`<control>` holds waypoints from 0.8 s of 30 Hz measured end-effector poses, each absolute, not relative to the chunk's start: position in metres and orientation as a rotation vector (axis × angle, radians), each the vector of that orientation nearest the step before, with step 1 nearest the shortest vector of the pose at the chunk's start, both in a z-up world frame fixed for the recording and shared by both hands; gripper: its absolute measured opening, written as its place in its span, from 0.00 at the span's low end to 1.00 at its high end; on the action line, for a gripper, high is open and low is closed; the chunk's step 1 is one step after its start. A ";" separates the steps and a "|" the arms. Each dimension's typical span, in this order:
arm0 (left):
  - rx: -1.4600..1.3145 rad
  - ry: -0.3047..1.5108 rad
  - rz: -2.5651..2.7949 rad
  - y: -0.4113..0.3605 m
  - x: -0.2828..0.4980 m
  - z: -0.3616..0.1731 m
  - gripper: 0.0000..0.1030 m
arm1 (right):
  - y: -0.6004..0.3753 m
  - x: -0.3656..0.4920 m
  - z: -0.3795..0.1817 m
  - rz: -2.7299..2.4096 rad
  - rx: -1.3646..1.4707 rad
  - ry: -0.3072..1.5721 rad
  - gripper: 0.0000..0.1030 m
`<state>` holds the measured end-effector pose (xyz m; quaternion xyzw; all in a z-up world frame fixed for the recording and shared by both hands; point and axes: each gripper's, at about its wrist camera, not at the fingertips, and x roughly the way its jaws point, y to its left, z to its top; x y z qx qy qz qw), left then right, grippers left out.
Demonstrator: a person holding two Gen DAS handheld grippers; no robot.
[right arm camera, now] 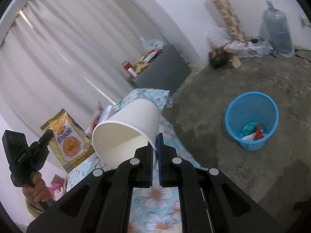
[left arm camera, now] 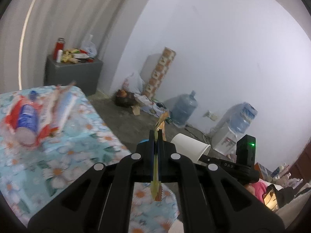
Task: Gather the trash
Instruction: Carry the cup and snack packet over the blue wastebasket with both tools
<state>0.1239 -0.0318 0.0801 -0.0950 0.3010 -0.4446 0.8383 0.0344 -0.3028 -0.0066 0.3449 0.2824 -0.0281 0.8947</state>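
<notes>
My left gripper has its jaws clamped on a gold snack wrapper; my right gripper pinches the rim of a white paper cup. Both hang over the floral desk. The blue wastebasket stands on the floor, far right.

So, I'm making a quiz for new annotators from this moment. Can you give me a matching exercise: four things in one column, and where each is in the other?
Things:
1. white paper cup
2. gold snack wrapper
3. blue basket
4. red flask

Places:
A. on the grey cabinet
B. clamped by its rim in the right gripper
C. on the concrete floor, trash inside
D. pinched in the left gripper

Pairs: 1-B, 2-D, 3-C, 4-A
</notes>
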 end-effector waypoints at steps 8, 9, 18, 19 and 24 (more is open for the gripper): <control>-0.091 0.735 -1.013 -0.141 0.156 0.065 0.01 | -0.367 0.021 -0.031 -0.269 0.762 0.567 0.04; -0.066 0.761 -1.019 -0.161 0.162 0.060 0.01 | -0.378 0.020 -0.037 -0.297 0.777 0.567 0.04; 0.105 0.928 -1.050 -0.309 0.214 -0.001 0.01 | -0.465 0.036 -0.118 -0.459 0.941 0.676 0.04; 0.117 0.942 -1.046 -0.321 0.220 -0.008 0.01 | -0.471 0.039 -0.124 -0.464 0.950 0.688 0.04; 0.189 0.997 -1.010 -0.387 0.250 -0.055 0.06 | -0.512 0.070 -0.179 -0.548 0.986 0.768 0.06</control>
